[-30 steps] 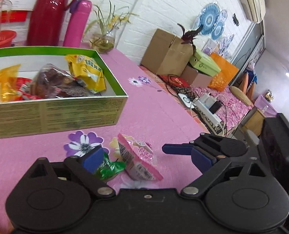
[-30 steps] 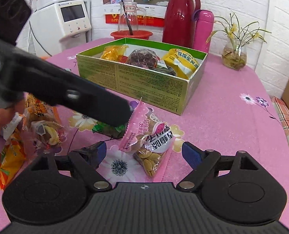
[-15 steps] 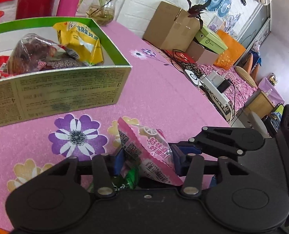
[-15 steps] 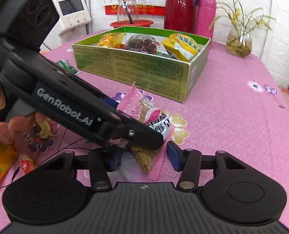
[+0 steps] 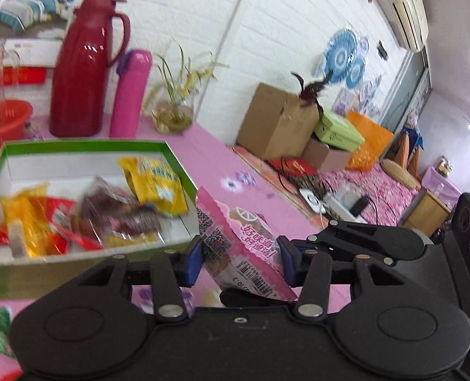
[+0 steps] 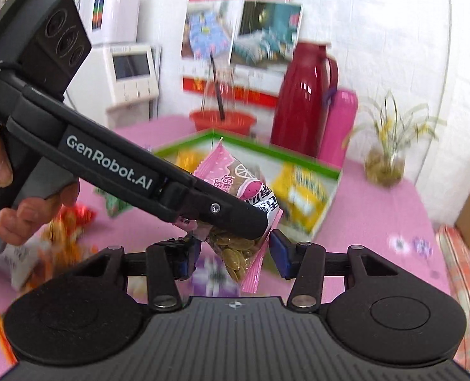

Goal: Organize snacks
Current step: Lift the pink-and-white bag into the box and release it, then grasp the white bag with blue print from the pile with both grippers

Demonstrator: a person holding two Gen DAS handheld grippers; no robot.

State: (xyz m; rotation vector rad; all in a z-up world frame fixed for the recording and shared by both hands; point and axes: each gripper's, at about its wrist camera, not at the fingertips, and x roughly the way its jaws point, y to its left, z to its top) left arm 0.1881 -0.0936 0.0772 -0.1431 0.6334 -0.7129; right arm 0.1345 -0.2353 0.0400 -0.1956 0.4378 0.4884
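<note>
My left gripper (image 5: 239, 262) is shut on a pink snack packet (image 5: 238, 241) and holds it in the air, just right of the green box (image 5: 85, 144). The box holds yellow (image 5: 154, 184), red and brown snack bags. In the right wrist view the same pink packet (image 6: 244, 222) of golden seeds hangs between the pads of my right gripper (image 6: 233, 254), with the left gripper's black body (image 6: 133, 177) across it. The right jaws stand close on the packet's lower part; whether they press it is unclear.
A red thermos (image 5: 85, 70), a pink flask (image 5: 128, 95), a glass vase with grass (image 5: 173, 114) and a red basket (image 5: 3, 123) stand behind the box. Loose snack packets (image 6: 66, 231) lie on the pink tablecloth at the left. Cardboard boxes (image 5: 276, 123) stand beyond the table.
My left gripper closed on the pink packet and lifted it off the table toward the box. My right gripper narrowed around the packet and rose with it.
</note>
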